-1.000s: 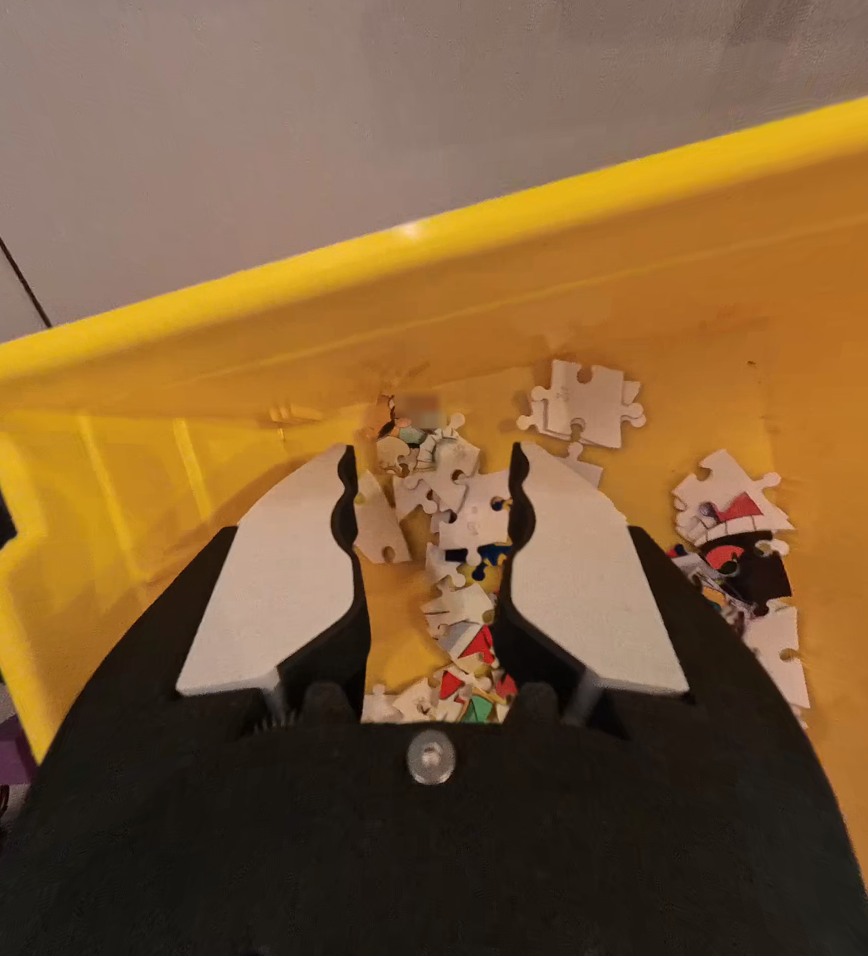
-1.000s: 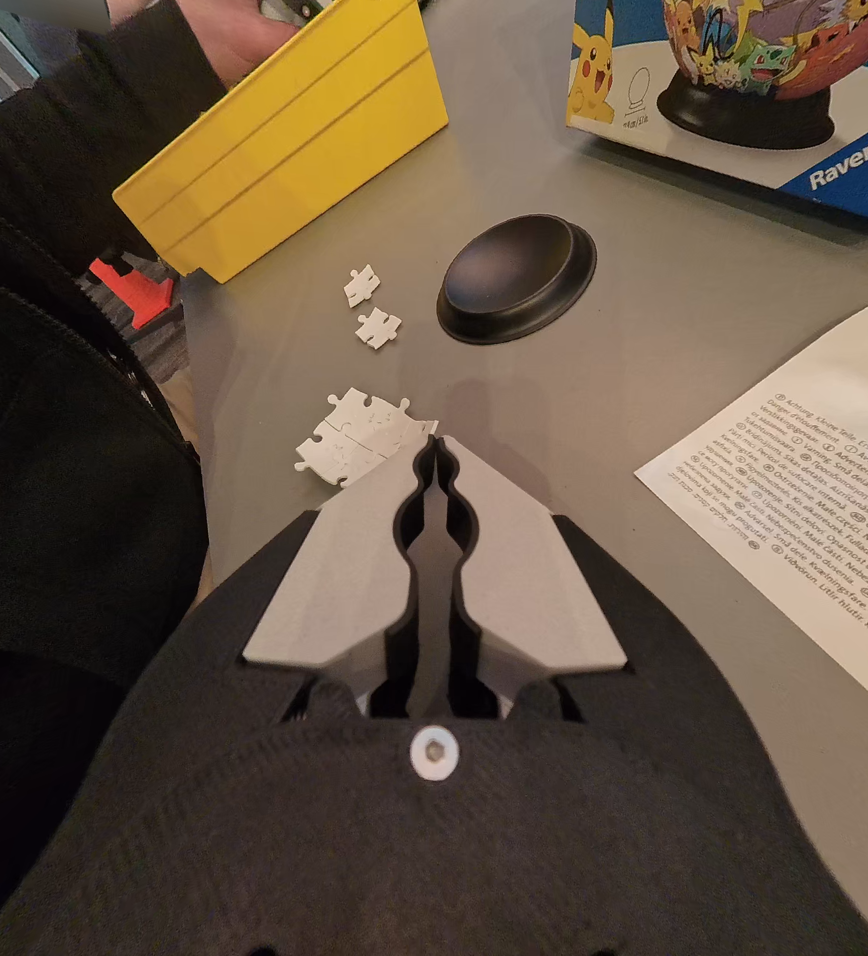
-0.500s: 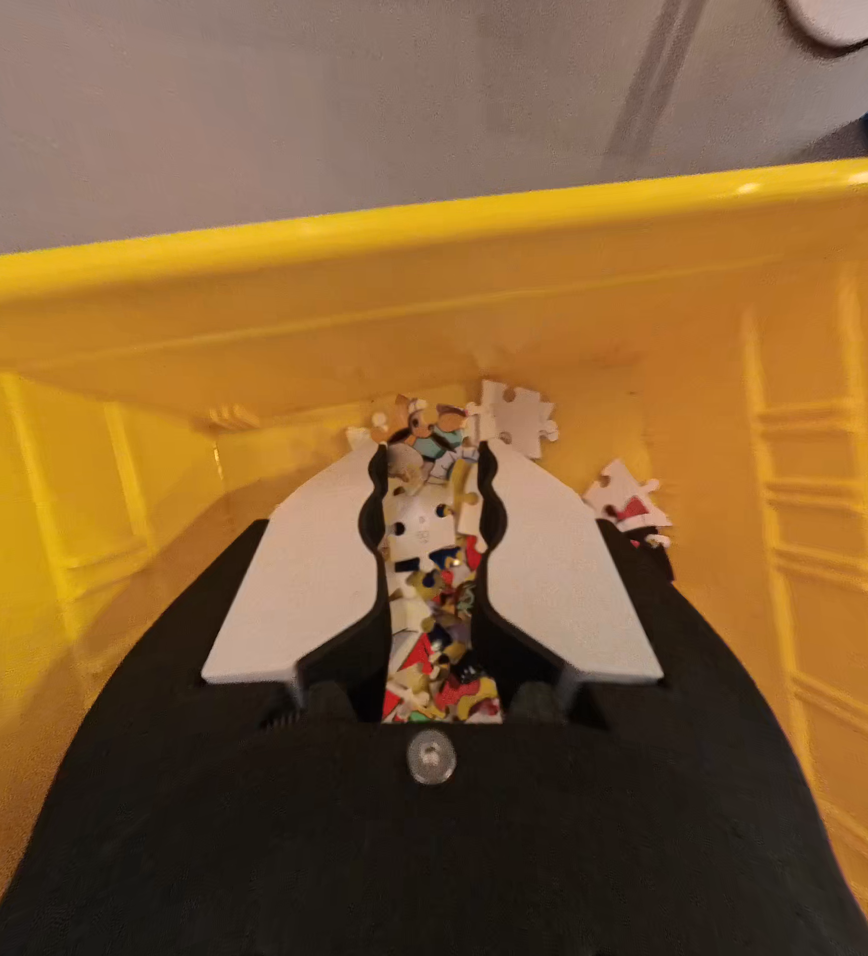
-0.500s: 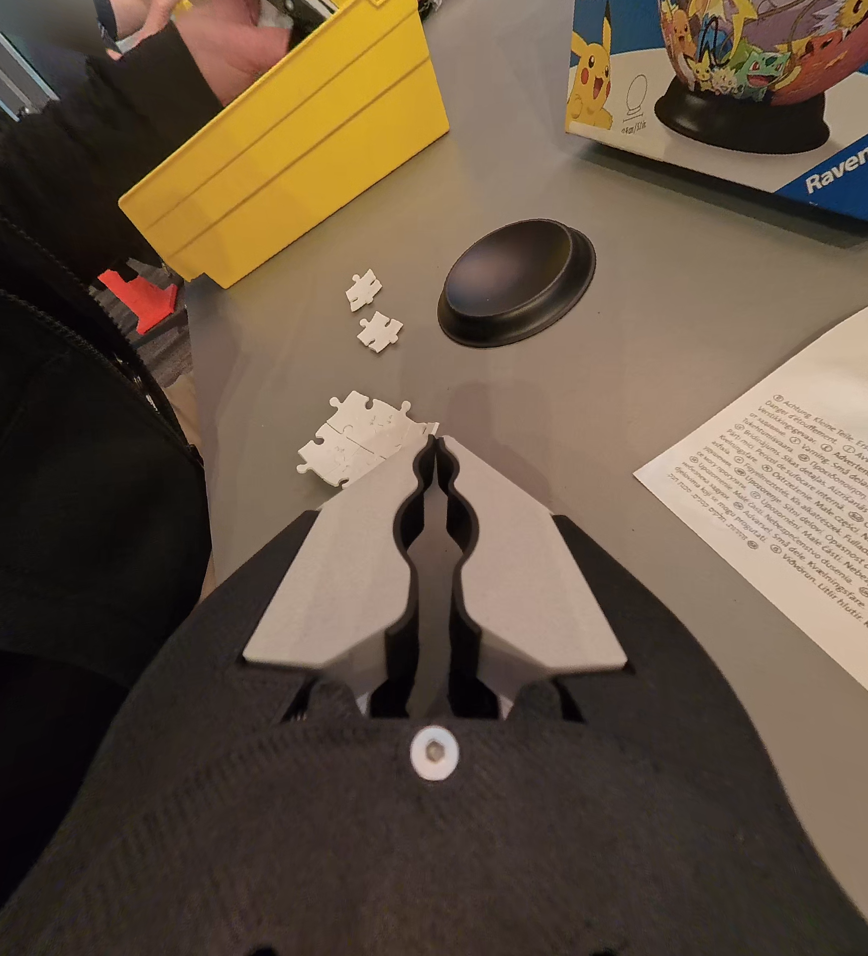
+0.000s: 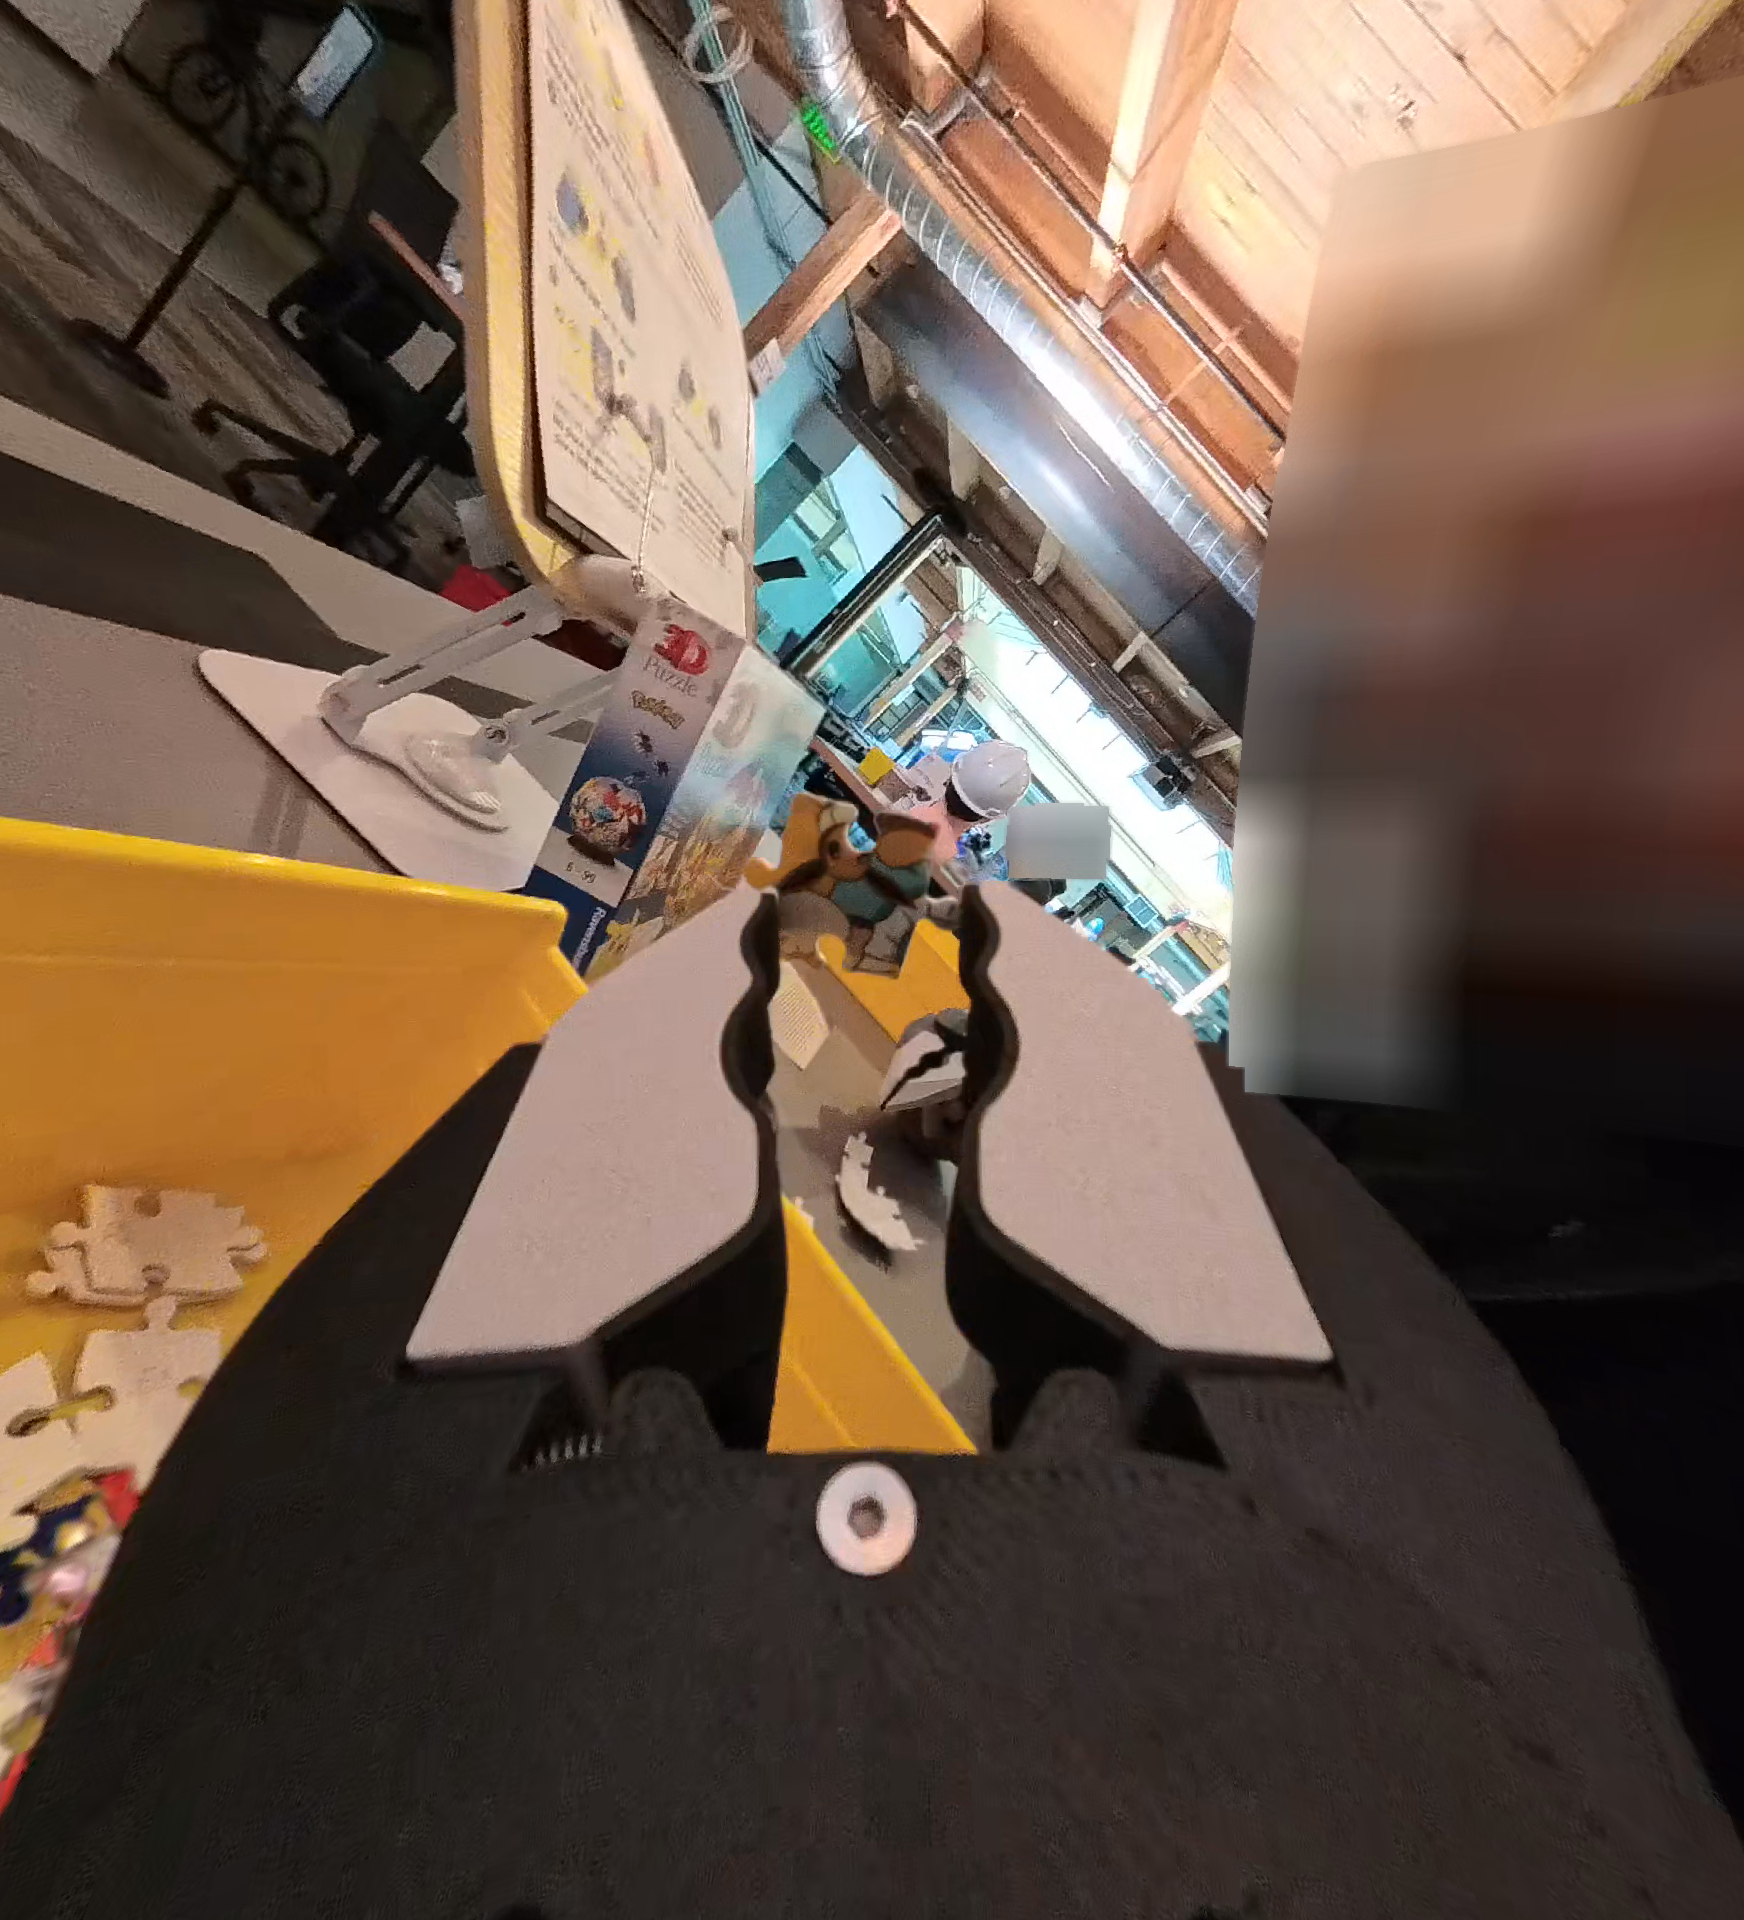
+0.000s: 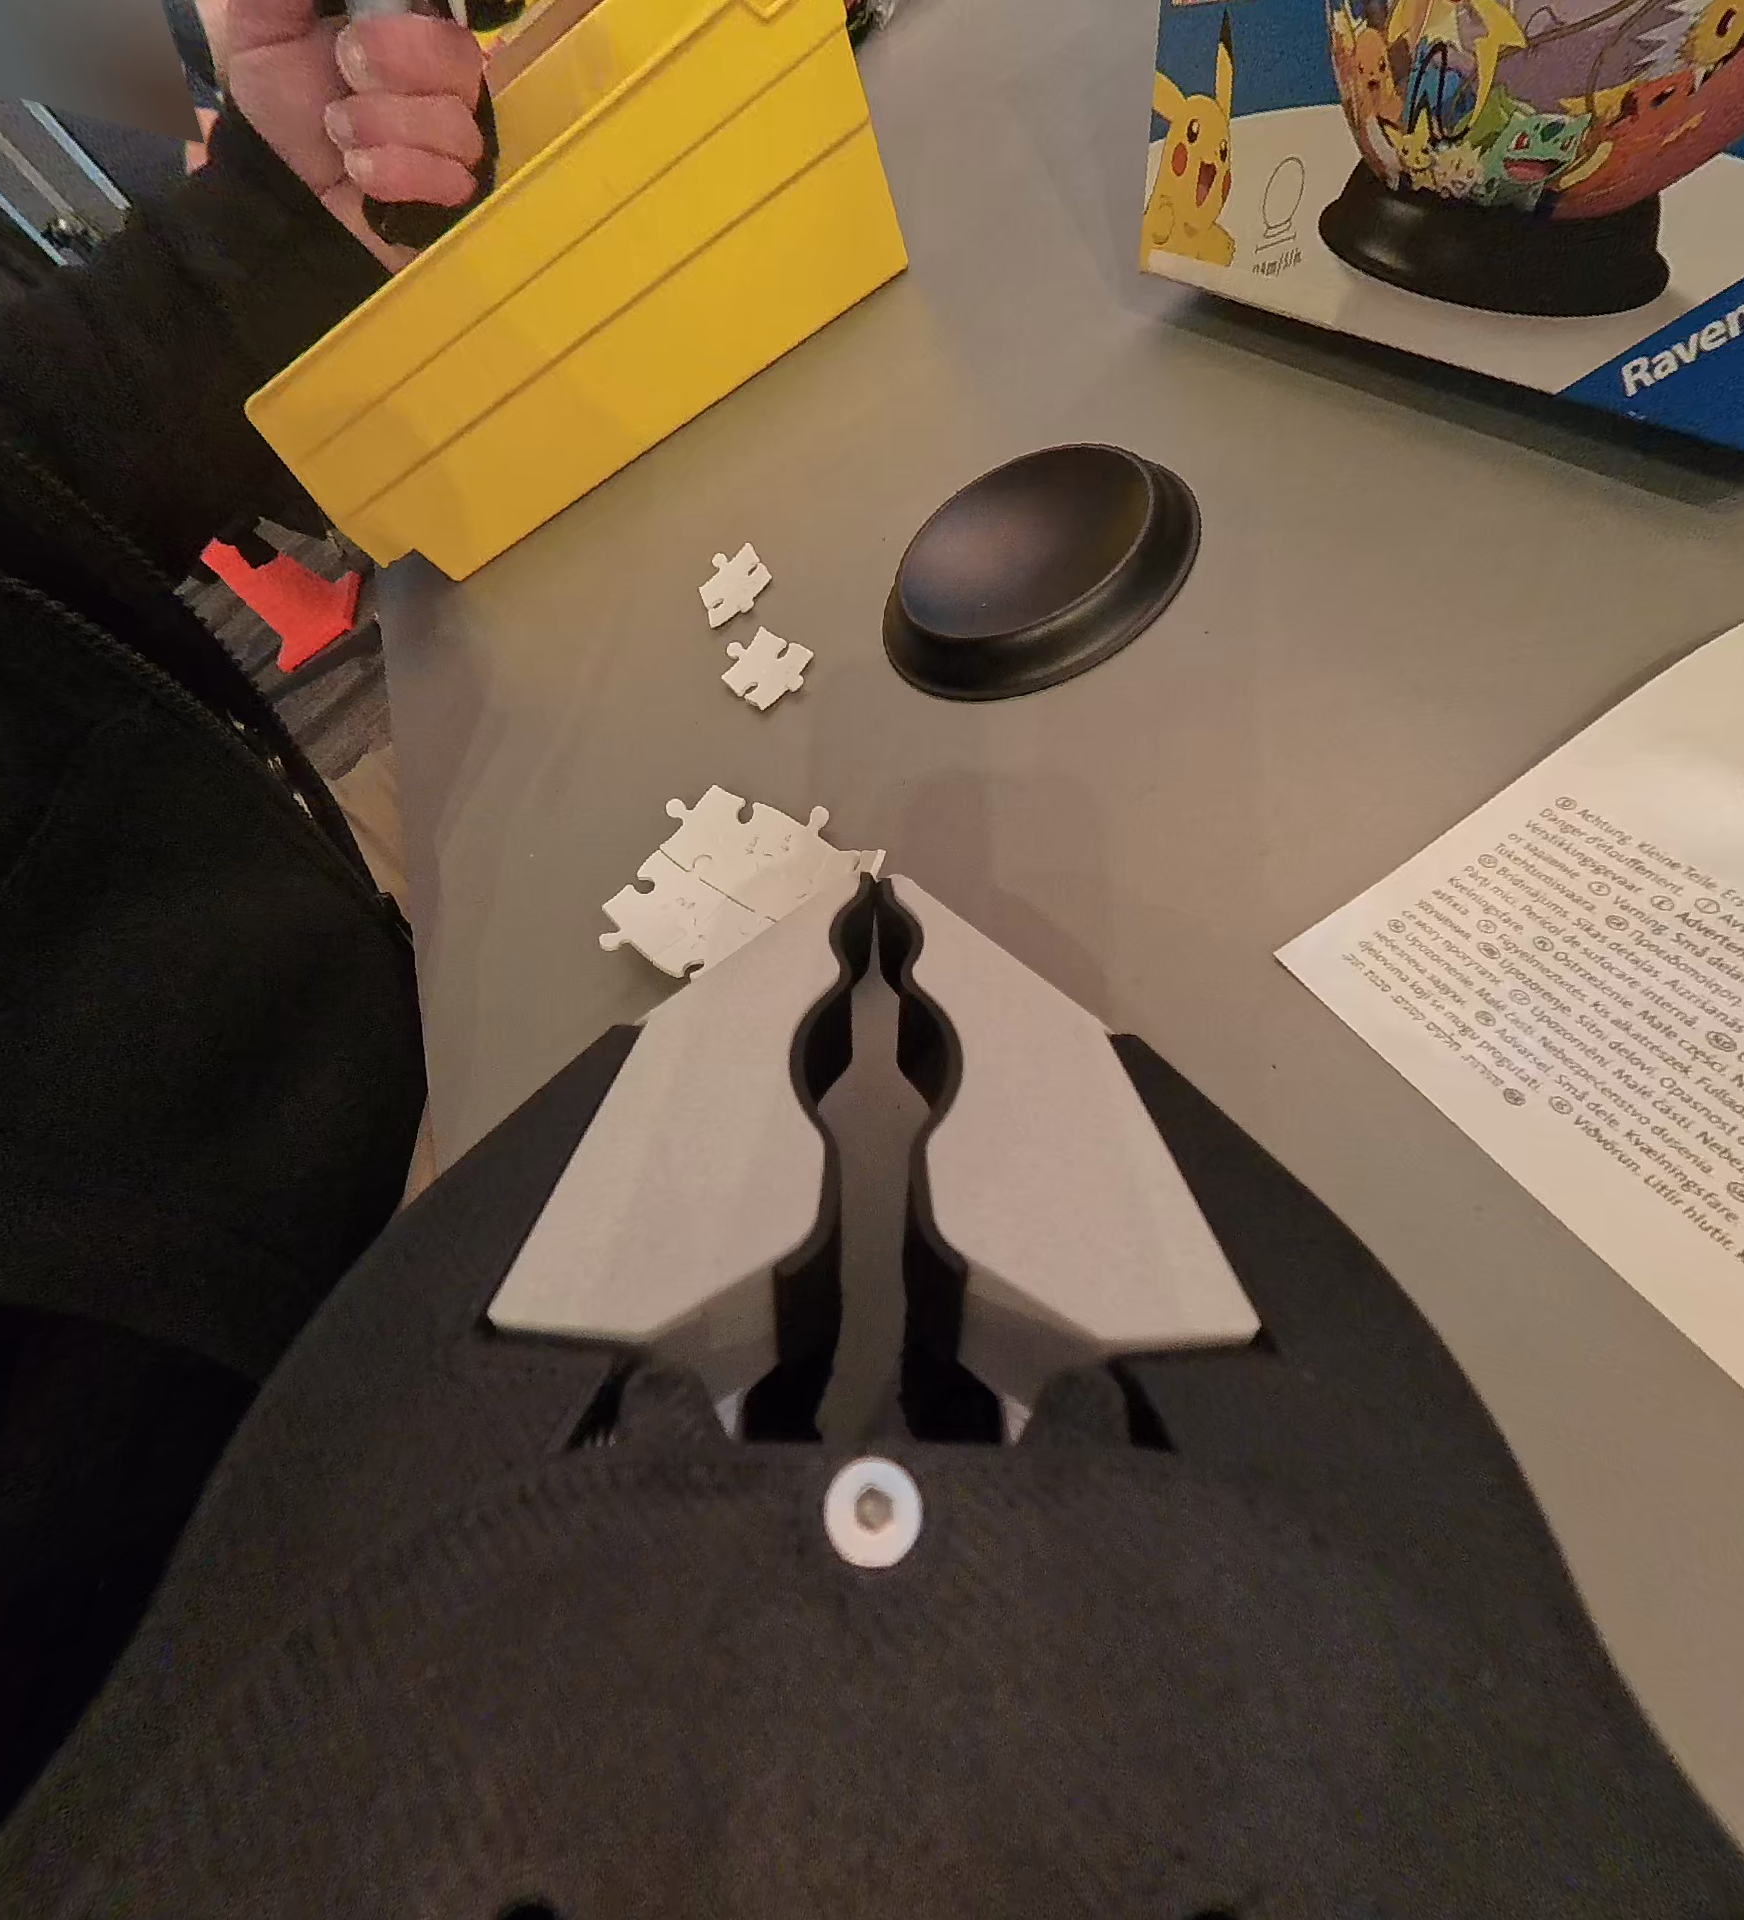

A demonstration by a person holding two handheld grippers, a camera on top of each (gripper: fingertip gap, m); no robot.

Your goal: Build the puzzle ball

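piece [image 5: 852, 906]: pinched at left claw [image 5: 866, 914] tips, lifted beside bin [image 5: 224, 997]
joined pieces [image 6: 733, 883]: on table [image 6: 1211, 831], right of bin, touching shut, empty right claw [image 6: 873, 894]
judgement: carry piece rightward to them

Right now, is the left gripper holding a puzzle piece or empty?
Holding one: the left gripper pinches a colourful puzzle piece between its fingertips, lifted above the yellow bin.
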